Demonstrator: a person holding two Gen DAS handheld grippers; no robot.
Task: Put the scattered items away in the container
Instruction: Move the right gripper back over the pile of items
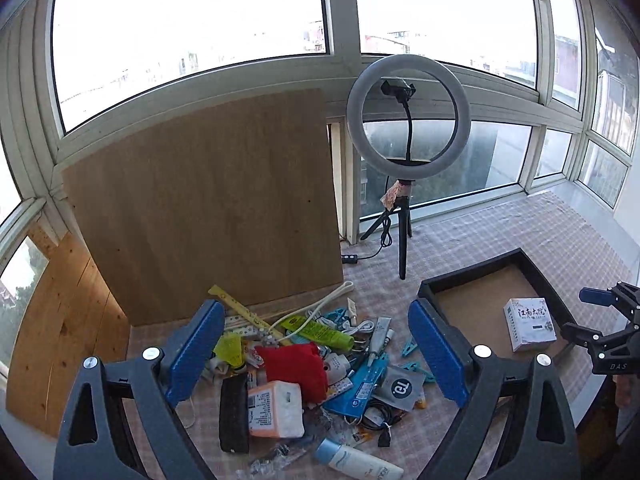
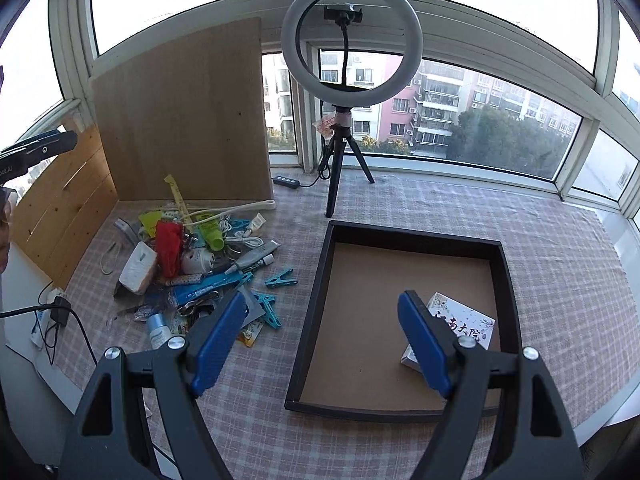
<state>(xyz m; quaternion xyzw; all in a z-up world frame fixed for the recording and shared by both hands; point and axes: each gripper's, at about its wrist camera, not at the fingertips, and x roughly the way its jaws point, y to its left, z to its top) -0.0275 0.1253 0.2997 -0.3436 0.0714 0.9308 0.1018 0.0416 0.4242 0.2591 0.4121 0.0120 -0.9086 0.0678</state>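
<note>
A heap of small items lies on the checked cloth: a red cloth (image 1: 297,368), a tissue pack (image 1: 276,410), a yellow-green tube (image 1: 320,334), a white bottle (image 1: 360,462), teal clothes pegs (image 2: 280,278). My left gripper (image 1: 316,350) hangs open above this heap, nothing between its blue pads. The black tray (image 2: 320,300) with a brown floor sits to the right and holds a white box (image 2: 464,320). My right gripper (image 2: 326,344) stands open over the tray's near left side, empty, its right pad in front of the box.
A ring light on a black tripod (image 2: 340,152) stands behind the tray, its cable and switch (image 2: 286,182) on the cloth. A brown board (image 2: 180,116) leans against the window behind the heap. A charger and cables (image 2: 58,308) lie at the table's left edge.
</note>
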